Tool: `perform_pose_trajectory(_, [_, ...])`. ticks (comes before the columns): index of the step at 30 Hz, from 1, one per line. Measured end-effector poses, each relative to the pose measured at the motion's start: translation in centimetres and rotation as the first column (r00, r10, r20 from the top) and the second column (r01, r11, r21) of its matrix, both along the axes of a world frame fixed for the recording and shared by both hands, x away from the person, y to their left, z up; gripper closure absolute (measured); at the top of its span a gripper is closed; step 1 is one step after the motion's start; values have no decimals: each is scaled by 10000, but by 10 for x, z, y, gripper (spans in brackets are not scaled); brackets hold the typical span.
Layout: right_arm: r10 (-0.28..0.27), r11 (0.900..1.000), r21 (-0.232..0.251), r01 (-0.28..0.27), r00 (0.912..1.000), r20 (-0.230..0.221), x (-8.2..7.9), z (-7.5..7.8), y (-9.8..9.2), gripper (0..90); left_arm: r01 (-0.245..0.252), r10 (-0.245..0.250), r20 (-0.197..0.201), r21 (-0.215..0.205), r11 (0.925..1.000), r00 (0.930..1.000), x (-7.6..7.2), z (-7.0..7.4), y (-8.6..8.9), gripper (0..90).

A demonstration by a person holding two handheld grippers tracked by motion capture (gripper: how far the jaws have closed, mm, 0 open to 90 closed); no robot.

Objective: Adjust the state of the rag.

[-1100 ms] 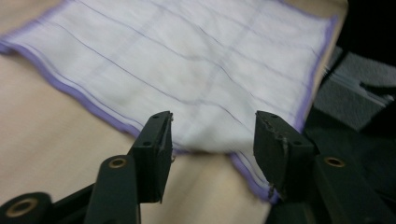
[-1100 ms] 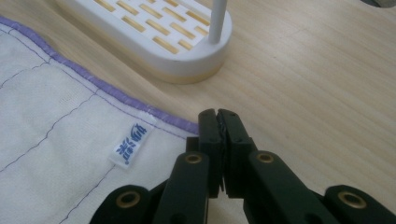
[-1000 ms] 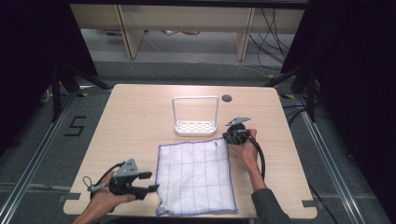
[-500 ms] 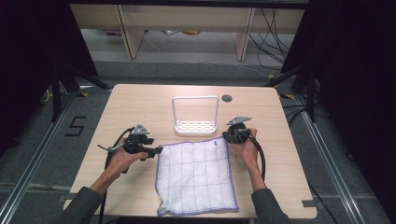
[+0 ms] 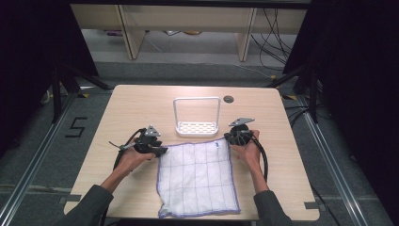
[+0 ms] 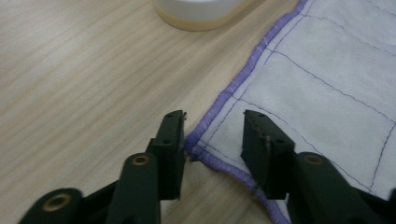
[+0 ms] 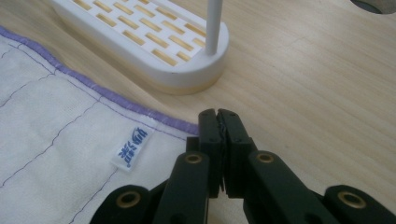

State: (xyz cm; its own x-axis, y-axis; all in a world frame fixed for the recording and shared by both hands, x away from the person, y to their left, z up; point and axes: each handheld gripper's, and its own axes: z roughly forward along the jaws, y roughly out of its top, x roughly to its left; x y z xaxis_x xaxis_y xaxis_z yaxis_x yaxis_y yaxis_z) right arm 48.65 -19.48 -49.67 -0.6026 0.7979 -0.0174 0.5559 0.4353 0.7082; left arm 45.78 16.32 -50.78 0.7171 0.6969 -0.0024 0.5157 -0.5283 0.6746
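Observation:
A white cloth (image 5: pixel 197 176) with a purple hem and stitched squares lies flat on the wooden table (image 5: pixel 141 103). My left gripper (image 5: pixel 157 151) is at the cloth's far left corner. In the left gripper view its jaws (image 6: pixel 215 116) stand apart on either side of that corner of the cloth (image 6: pixel 327 84); they have just been closing and do not press on it. My right gripper (image 5: pixel 230 139) is shut on the far right corner. In the right gripper view the hem of the cloth (image 7: pixel 70 130) runs in between the shut tips of the gripper (image 7: pixel 218 114), beside a small blue label (image 7: pixel 130 148).
A white slotted rack (image 5: pixel 196 128) with a tall hoop handle stands just beyond the cloth's far edge, and its base shows close in the right gripper view (image 7: pixel 140 42) and the left gripper view (image 6: pixel 201 11). A round cable hole (image 5: pixel 228 99) sits behind it. The cloth's near edge reaches the table's front.
My left gripper has moved from the cloth's near left corner up along its left side to the far left corner. The right gripper has stayed put.

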Motion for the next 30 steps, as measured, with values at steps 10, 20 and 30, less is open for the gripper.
perform_pose_trajectory(10, [149, 9996, -221, -152, 9998, -139, 0, 2, -3, 896, 220, -229, -123, -660, 9976, 9997, 6, 1, 3, 847])
perform_pose_trajectory(20, [164, 9999, 16, -165, 9993, 343, -4, 20, -10, 900, 232, -131, 739, -1367, 9903, 9972, 7, 32, 12, 854])
perform_pose_trajectory(30, [351, 9989, 264, -388, 9912, 1277, -12, 59, -15, 900, 196, 56, 1487, -1681, 9856, 9889, 13, 59, 13, 853])
